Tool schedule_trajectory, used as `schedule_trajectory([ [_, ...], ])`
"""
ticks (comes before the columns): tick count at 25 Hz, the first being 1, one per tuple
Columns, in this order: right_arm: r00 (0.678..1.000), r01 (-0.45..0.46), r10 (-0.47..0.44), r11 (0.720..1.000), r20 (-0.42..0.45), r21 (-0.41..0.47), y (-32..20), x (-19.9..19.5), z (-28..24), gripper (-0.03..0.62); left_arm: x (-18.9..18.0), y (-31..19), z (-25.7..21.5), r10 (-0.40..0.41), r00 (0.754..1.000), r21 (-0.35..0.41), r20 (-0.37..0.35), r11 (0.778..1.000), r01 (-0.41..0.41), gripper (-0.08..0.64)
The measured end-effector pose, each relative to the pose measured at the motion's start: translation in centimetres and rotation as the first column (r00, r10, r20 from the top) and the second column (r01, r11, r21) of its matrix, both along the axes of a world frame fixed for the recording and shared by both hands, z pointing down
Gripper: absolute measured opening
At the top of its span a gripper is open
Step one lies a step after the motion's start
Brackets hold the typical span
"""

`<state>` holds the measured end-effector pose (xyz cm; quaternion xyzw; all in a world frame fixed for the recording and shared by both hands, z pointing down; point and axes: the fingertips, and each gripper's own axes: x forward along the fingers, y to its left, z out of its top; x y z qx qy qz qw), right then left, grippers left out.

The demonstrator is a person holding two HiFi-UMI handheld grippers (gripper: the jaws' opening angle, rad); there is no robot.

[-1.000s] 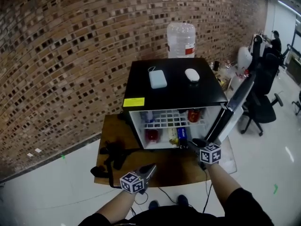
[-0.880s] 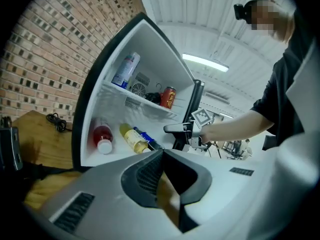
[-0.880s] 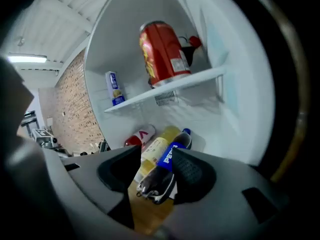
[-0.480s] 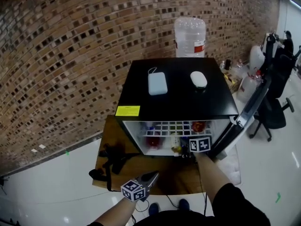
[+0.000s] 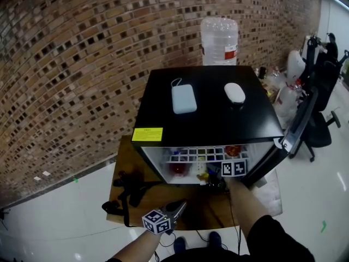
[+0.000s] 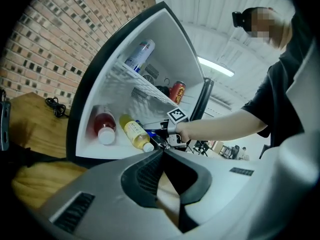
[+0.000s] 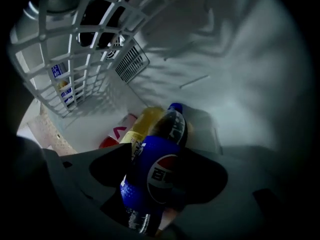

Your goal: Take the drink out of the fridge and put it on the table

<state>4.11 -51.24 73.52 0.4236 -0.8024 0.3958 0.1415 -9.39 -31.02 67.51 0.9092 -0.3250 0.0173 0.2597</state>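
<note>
Blue label with the Pepsi globe wraps the cola bottle [image 7: 150, 184] on the lower floor of the mini fridge [image 5: 207, 124]. The bottle's long axis runs away from the camera, cap toward the back wall. The right gripper [image 7: 162, 154] has its jaws closed against the bottle's sides, and its base is cut off below them. A yellow drink bottle [image 7: 145, 119] lies just beside it, print unreadable. The left gripper [image 6: 162, 154] hangs over the wooden table [image 5: 202, 201], jaws together and empty.

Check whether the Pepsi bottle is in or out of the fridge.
In. The Pepsi bottle lies between the right gripper's jaws, fridge walls and wire shelf around it.
</note>
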Motion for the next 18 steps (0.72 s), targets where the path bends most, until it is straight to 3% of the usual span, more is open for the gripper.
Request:
schedule_trajectory([
  [6, 0.992, 0.009, -0.006, 1.000, 0.123, -0.024, 0.6, -1.0, -0.4, 0.296, 0.2, -1.5, 0.1, -0.013, 0.999, 0.009, -0.034, 1.000, 0.014, 0.012],
  [18, 0.962, 0.099, -0.132, 0.984, 0.240, 0.147, 6.5, -2.6, -1.1, 0.279, 1.3, -3.2, -0.3, -0.025, 0.994, 0.029, -0.106, 0.999, 0.028, 0.012],
])
